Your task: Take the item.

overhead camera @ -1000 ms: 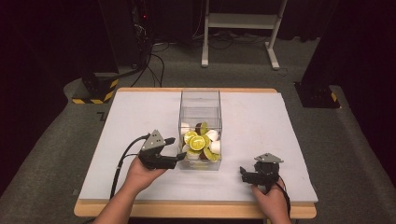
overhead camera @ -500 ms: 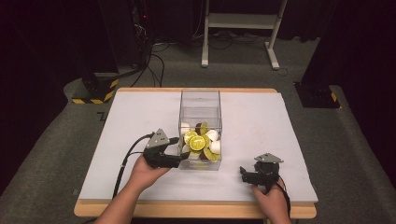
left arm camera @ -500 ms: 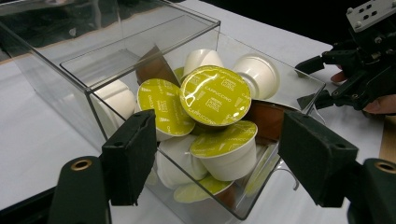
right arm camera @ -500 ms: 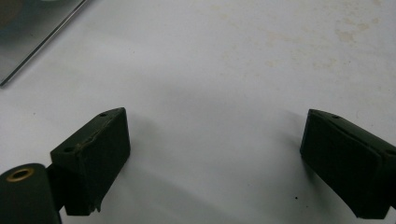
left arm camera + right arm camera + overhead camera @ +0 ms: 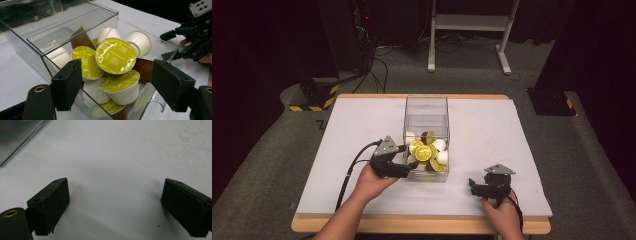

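Observation:
A clear plastic box (image 5: pixel 426 112) stands mid-table, its near half heaped with coffee capsules (image 5: pixel 424 151) that have yellow-green lids and white or brown bodies. My left gripper (image 5: pixel 408 161) is open at the box's near left corner. In the left gripper view its jaws (image 5: pixel 117 75) stand wide apart on either side of the box's corner (image 5: pixel 47 67), with a lid marked Cappuccino (image 5: pixel 115 55) on top of the heap. My right gripper (image 5: pixel 472 186) rests open on the white table near the front right. Between its jaws (image 5: pixel 115 192) is only bare table.
The white table top (image 5: pixel 492 135) has open room left and right of the box. The far half of the box holds no capsules. A box edge (image 5: pixel 22 138) shows in the right gripper view's top left. Black stands and cables lie on the floor beyond the table.
My left gripper has moved a little to the right, closer to the box's corner. The right gripper has stayed where it was.

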Available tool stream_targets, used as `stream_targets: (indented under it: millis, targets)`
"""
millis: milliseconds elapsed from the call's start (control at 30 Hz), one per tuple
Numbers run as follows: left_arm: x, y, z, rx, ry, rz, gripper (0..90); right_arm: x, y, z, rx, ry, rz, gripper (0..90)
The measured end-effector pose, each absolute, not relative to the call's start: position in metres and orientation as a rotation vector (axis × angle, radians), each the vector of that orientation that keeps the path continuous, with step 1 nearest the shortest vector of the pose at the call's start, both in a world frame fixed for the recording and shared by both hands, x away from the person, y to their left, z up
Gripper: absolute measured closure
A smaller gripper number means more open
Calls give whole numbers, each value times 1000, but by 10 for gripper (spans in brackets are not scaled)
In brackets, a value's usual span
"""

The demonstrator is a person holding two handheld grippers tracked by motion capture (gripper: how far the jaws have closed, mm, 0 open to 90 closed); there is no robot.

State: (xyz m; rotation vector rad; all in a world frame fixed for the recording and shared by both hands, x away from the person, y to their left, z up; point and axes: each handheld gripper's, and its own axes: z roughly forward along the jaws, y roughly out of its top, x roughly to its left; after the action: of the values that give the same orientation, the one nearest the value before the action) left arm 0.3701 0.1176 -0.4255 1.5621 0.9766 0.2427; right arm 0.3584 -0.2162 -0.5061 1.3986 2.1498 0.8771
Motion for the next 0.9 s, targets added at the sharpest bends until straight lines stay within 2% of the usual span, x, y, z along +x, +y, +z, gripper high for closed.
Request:
stream_targets:
  millis: [200, 900]
  targets:
    - [375, 110, -425, 1582, 981, 226, 233, 358, -216, -506, 1399, 2150, 877, 81]
    - [391, 91, -433, 1626, 989, 250, 258, 358, -216, -506, 1398, 2150, 877, 81]
